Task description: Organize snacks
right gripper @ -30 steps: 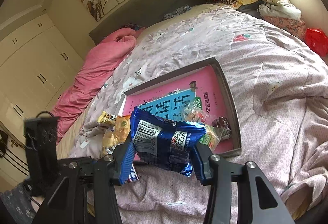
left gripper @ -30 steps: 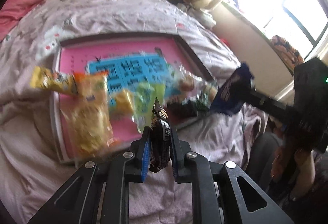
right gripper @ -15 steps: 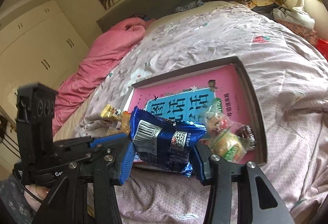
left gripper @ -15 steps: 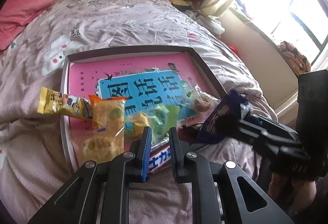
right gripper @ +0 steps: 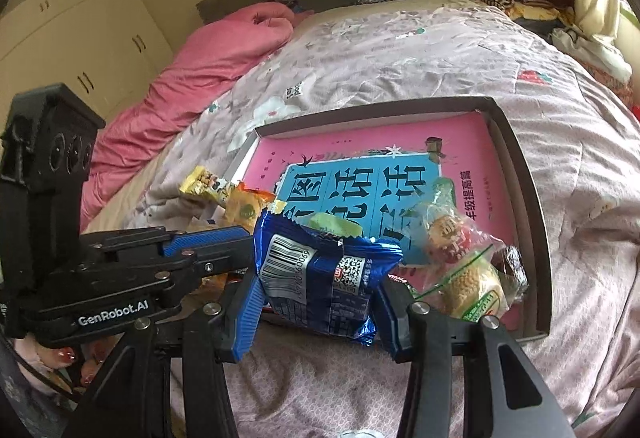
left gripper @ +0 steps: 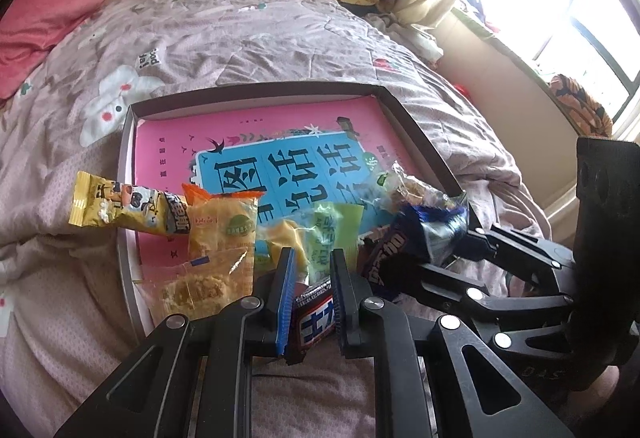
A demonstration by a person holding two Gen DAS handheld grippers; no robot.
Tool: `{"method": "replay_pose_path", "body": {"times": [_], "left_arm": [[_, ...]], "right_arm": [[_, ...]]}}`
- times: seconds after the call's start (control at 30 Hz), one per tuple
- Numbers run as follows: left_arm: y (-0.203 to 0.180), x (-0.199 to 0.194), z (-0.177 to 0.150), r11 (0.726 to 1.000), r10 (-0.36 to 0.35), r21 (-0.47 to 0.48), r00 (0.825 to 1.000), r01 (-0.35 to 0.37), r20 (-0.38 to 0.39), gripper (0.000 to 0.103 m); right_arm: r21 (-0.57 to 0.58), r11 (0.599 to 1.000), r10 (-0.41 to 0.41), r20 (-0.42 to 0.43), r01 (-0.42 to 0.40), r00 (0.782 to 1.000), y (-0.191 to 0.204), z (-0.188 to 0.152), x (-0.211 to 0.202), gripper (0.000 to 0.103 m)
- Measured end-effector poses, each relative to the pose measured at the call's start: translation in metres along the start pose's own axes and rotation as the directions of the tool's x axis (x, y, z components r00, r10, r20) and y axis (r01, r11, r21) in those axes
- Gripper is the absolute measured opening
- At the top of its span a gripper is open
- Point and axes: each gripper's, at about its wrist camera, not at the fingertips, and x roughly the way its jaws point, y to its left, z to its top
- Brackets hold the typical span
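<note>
While my left tongs (left gripper: 311, 294) pinch a chocolate bar (left gripper: 316, 318) over the tray's (left gripper: 416, 125) near edge, my right tongs (right gripper: 320, 302) clamp the blue packet (right gripper: 320, 278) — both ready to join the pile.

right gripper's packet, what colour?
Shiny blue packet with white barcode label, clearest in right wrist view.

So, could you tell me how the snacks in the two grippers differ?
The left gripper pinches a slim dark bar; the right gripper clamps a wide, puffy blue packet. The bar shows white lettering, the packet a barcode. Both hang at the tray's near edge.
</note>
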Motion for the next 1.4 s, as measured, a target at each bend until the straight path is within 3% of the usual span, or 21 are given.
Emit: {"method": "replay_pose_path", "body": {"times": [0.3,0.47,0.63,0.77,0.93,1.0,1.23,1.4], "left_arm": [[0.001,-0.005,-0.005,1.000,0.003,-0.006,1.000,-0.003,-0.003,0.022],[0.002,-0.012,-0.007,1.000,0.017,-0.019,1.000,-0.017,0.011,0.051],[-0.003,-0.024,-0.010,0.998,0.058,-0.010,0.998,-0.057,0.032,0.062],[-0.012,-0.039,-0.017,0.996,0.086,0.007,0.995,-0.086,0.051,0.072],[-0.021,-0.053,-0.030,0.987,0.163,0.001,0.985,-0.163,0.063,0.077],[-0.023,-0.058,-0.037,0.984,0.180,-0.006,0.982,-0.180,0.057,0.078],[-0.024,-0.070,-0.060,0.974,0.218,-0.077,0.974,-0.214,0.058,0.078],[-0.028,-0.076,-0.075,0.970,0.226,-0.100,0.972,-0.220,0.060,0.078]], "right_arm": [[-0.011,1.000,-0.004,0.006,0.004,1.000,0.002,0.002,0.000,0.050],[-0.008,1.000,-0.006,0.037,0.007,0.999,0.003,0.002,-0.009,0.051],[-0.006,1.000,-0.030,0.077,0.031,0.997,0.003,0.001,-0.026,0.057],[-0.019,0.995,-0.096,0.122,0.099,0.988,0.004,-0.002,-0.048,0.069],[-0.061,0.975,-0.203,0.147,0.213,0.968,0.008,-0.015,-0.070,0.075],[-0.066,0.973,-0.211,0.146,0.223,0.966,0.008,-0.020,-0.076,0.076],[-0.058,0.972,-0.216,0.142,0.226,0.966,0.008,-0.037,-0.093,0.096],[-0.047,0.974,-0.213,0.125,0.220,0.969,0.007,-0.049,-0.101,0.100]]}}
